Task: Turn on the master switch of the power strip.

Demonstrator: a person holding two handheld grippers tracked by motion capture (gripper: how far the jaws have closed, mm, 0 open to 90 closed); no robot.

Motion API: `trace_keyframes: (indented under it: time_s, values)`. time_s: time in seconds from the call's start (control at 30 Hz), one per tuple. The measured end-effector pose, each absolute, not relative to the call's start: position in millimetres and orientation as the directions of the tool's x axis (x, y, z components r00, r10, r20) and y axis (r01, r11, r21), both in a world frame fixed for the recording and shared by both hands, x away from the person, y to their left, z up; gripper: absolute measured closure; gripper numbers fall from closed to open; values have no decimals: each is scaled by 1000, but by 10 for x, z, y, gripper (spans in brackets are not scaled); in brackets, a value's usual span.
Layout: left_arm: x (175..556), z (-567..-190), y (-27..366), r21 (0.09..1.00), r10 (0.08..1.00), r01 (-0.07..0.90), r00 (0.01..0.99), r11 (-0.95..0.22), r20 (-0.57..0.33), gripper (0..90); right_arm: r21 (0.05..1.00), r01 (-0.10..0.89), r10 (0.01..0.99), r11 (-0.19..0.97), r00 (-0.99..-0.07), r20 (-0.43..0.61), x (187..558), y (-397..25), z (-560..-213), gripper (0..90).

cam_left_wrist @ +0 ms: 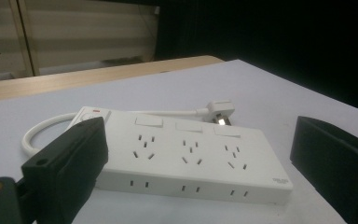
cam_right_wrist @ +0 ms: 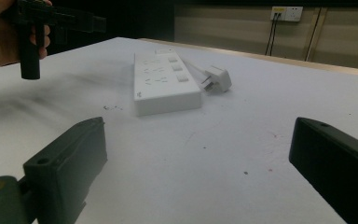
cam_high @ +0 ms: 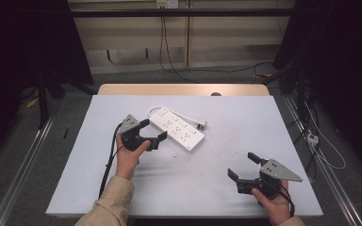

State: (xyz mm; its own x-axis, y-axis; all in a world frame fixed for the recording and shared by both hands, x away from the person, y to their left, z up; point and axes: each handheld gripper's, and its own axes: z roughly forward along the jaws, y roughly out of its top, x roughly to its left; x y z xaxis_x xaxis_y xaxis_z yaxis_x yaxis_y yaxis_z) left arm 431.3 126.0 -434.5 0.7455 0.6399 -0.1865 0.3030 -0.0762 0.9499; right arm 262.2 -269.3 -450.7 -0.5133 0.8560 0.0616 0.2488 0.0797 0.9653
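Observation:
A white power strip (cam_high: 177, 129) with three socket groups and switches lies near the table's middle, its short cord looped behind it and ending in a white plug (cam_high: 201, 124). My left gripper (cam_high: 152, 131) is open just left of the strip, jaws facing it; in the left gripper view the strip (cam_left_wrist: 186, 158) lies close between the two black jaws, untouched. My right gripper (cam_high: 244, 167) is open near the front right of the table, well apart from the strip (cam_right_wrist: 165, 84), with nothing between its jaws. The plug (cam_right_wrist: 218, 77) rests beside the strip's far end.
The table top (cam_high: 99, 179) is pale grey with a wooden strip (cam_high: 184, 89) along its far edge. Small specks and smudges (cam_high: 175, 155) mark the surface near the strip. Cables run across the floor behind and to the right of the table.

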Motion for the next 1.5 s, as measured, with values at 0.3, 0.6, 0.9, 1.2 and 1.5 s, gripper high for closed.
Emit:
trace_keyframes:
  time_s: [0.3, 0.6, 0.9, 1.2, 1.5]
  values:
    - [4384, -4311, 1214, 953, 648, 294, 740, -70, -180, 45, 966, 248, 856, 79, -513, 62, 2620, -2695, -4504, 38]
    - [4430, -4340, 1234, 951, 660, 305, 726, -55, -195, 54, 966, 248, 855, 79, -515, 62, 2620, -2690, -4499, 37]
    - [4496, -4325, 1201, 949, 665, 306, 725, -79, -178, 54, 966, 246, 852, 86, -521, 57, 2621, -2684, -4496, 37]
    - [4575, -4335, 1193, 949, 681, 305, 711, -75, -175, 87, 966, 244, 849, 86, -525, 57, 2620, -2681, -4494, 37]
    - [4626, -4339, 1181, 947, 694, 309, 702, -93, -161, 139, 966, 243, 847, 88, -528, 56, 2622, -2674, -4492, 38]
